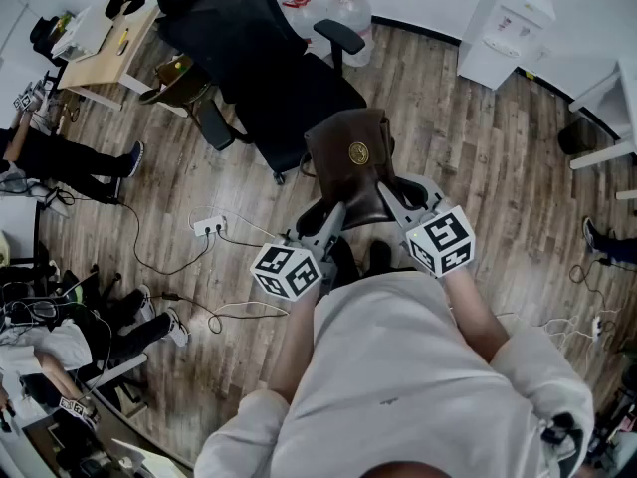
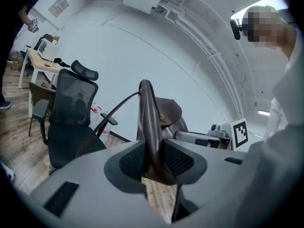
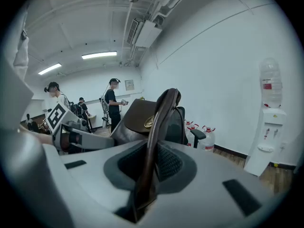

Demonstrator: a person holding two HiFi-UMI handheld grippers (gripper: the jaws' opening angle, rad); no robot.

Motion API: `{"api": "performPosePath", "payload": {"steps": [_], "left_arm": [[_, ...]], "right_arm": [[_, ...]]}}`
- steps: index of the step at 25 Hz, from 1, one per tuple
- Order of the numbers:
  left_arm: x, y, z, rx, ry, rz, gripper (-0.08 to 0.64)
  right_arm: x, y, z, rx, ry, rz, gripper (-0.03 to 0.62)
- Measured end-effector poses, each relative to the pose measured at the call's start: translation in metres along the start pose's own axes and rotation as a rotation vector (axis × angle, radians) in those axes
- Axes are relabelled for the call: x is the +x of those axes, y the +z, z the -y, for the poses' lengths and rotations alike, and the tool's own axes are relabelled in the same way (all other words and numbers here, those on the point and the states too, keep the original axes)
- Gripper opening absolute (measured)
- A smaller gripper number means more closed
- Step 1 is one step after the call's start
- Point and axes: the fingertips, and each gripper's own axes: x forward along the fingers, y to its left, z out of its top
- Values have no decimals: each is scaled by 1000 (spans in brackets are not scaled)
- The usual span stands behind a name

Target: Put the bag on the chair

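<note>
Brown leather bag [image 1: 350,162] carried between two hand-held grippers, short of the chair [image 1: 269,78].
The left hand-held gripper [image 2: 154,163] and the right hand-held gripper [image 3: 151,167] each pinch a leather strip of the bag, which hangs just ahead of both (flap bears a round brass emblem). Judged soft and floppy; a grip at each side suits it.

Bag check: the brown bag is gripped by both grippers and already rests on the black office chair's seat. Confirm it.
One point is wrong. The bag does not rest on the chair: the head view shows it hanging in the air in front of the seat. The rest holds: the left gripper and the right gripper both grip it.
</note>
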Motion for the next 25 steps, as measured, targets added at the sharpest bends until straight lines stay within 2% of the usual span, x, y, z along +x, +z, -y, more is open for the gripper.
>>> {"api": "performPosePath", "payload": {"steps": [13,19,25], "left_arm": [[9,-4,8,9,20,-18,117],[10,-6,13,13,51,-16,117],[3,-18,16,-13,91,-15,117]], "right_arm": [[-4,-5,11,15,14,-11,46],[-10,-8,16,102,9,8,58],[-11,-17,10,77,48,-29,63]]}}
